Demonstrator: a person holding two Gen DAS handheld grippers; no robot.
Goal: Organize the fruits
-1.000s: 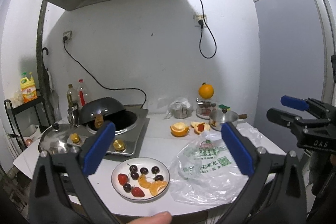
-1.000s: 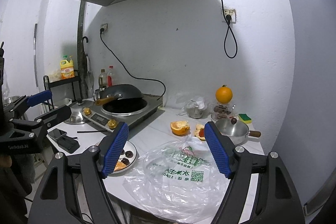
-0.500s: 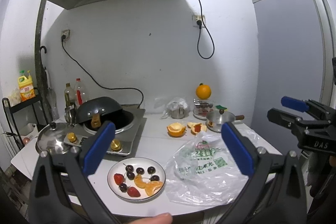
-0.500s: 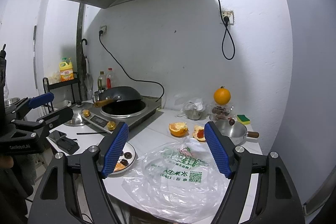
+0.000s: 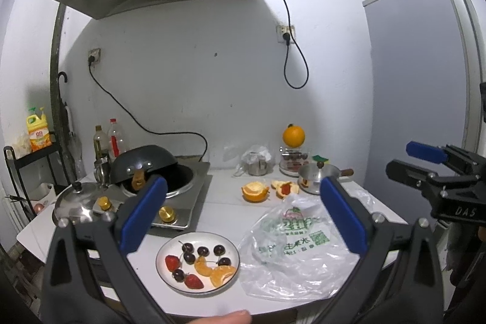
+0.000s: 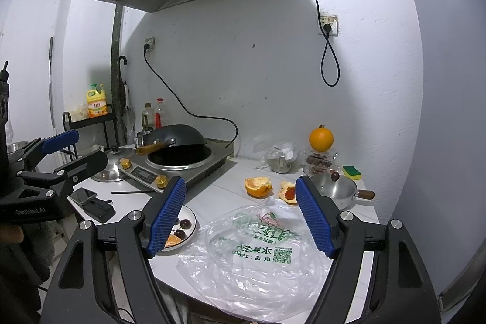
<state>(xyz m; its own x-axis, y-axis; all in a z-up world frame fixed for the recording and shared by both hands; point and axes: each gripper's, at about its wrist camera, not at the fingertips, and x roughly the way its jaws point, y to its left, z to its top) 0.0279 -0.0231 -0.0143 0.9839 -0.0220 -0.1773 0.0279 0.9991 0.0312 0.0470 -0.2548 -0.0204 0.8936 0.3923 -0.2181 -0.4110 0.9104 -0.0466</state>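
- white counter (image 5: 231,214), plate (image 5: 197,263) of fruit beside a bag (image 5: 297,245)
- my left gripper (image 5: 240,214) and right gripper (image 6: 240,214) both gape wide, holding nothing

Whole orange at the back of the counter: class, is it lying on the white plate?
No, the whole orange sits atop a clear container, far behind the white plate.

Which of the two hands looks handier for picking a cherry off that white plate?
Probably the left. The plate lies low between the left gripper's open fingers, with its cherries in clear sight. From the right gripper, the plate sits off to one side, half hidden behind a finger.
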